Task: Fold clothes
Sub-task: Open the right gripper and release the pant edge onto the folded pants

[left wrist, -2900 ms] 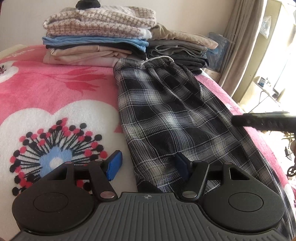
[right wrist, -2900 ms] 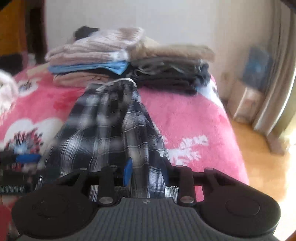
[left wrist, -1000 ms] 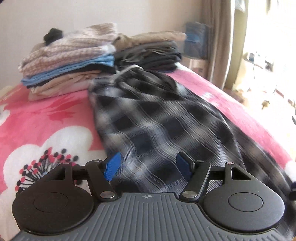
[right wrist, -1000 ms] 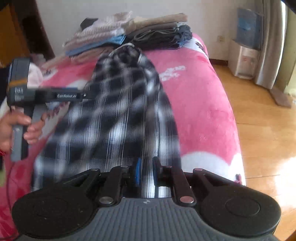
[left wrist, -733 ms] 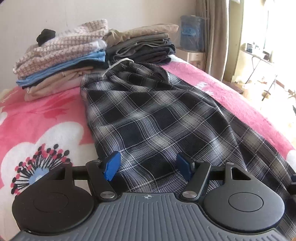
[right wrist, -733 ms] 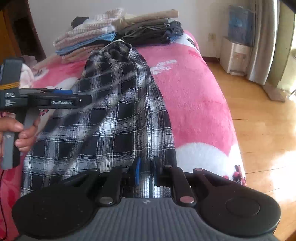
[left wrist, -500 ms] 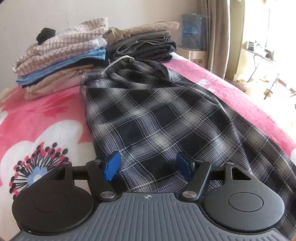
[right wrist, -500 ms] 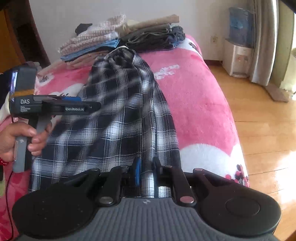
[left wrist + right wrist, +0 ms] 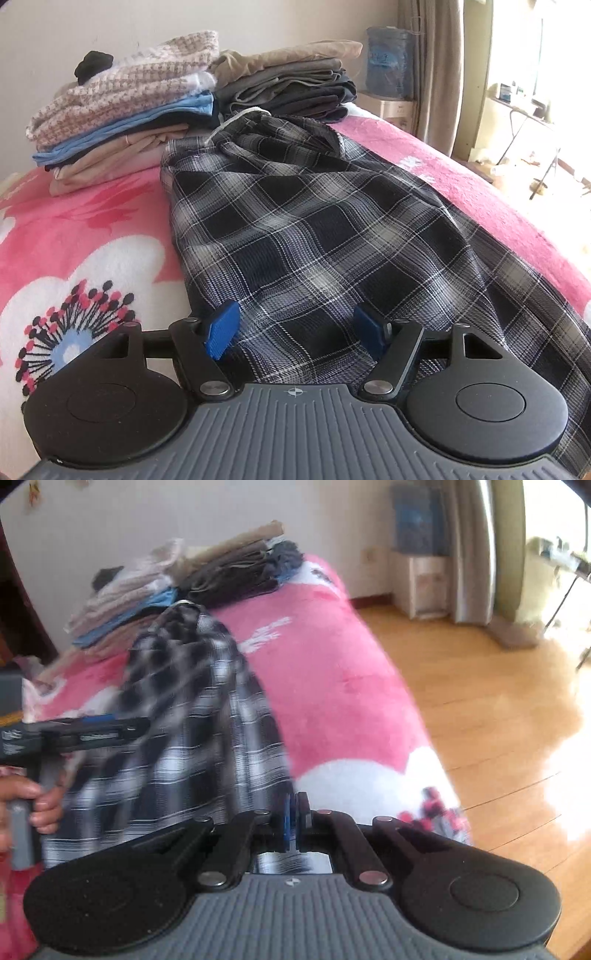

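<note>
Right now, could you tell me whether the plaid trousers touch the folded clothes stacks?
Touching: the left wrist view shows the plaid trousers waistband against the folded clothes stacks.

No legible text (all blurred)

left gripper (image 9: 295, 332): jaws apart over plaid trousers (image 9: 314, 240) | trousers: flat on pink floral blanket (image 9: 92, 229), waistband at 12 o'clock | two folded-clothes stacks (image 9: 192, 107): 11–12 o'clock
</note>
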`<state>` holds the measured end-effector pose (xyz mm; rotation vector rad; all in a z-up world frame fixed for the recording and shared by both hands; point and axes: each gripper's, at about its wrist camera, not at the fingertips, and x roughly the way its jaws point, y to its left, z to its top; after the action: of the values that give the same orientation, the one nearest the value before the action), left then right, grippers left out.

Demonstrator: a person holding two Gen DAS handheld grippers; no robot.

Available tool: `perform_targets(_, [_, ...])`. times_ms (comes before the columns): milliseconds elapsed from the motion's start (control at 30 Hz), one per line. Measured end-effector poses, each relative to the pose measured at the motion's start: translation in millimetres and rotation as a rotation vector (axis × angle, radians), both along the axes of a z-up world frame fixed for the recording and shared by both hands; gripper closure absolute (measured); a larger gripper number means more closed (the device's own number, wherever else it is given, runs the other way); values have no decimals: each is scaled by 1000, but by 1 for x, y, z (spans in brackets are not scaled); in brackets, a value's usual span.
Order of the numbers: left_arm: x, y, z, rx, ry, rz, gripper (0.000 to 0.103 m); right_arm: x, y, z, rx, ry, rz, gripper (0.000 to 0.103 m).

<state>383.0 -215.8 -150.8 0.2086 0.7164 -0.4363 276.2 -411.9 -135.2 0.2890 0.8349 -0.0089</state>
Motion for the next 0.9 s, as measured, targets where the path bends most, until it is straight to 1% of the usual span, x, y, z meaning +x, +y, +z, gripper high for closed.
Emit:
perform_targets(33, [0,0,0,-1,0,-1,34,-2,4,2,1,-16,20,99])
perform_targets(100, [0,0,0,-2,2,0,34,-3,13,6,-2,-40,64,87])
perform_targets(133, [0,0,0,-2,1,1,34,-1,18,6,-6,-40,77,73])
perform_targets(167, [0,0,0,-2,1,2,34,1,21,5,-17,-38,83,65])
perform_targets(200, [0,0,0,-1,1,2,34,4,24,4,-27,-35,88,65])
perform_targets(233, [0,0,0,-1,0,1,34,7,27,1,-40,-24,96,65])
perform_targets(267, [0,0,-1,-2,-1,1,34,11,29,-2,-52,-13,103,77])
perform_targets(333, [0,0,-1,-4,0,2,34,14,29,-6,-52,0,99,103])
perform_targets(400, [0,1,-1,-6,1,4,33,9,25,2,-28,-43,75,103])
perform_targets(467, [1,1,-1,-5,0,3,33,-1,24,13,-34,-87,41,103])
perform_targets(533, [2,1,-1,-5,-1,3,33,-6,19,18,-25,-101,15,103])
perform_targets(733, [3,0,-1,6,-7,-7,32,-8,0,12,24,-81,-56,103])
perform_targets(800, [4,-1,-1,10,-10,-7,31,-7,-5,6,20,-71,-71,103])
perform_targets(900, [4,-4,-2,18,-17,-5,30,-3,-8,-12,1,-35,-86,103])
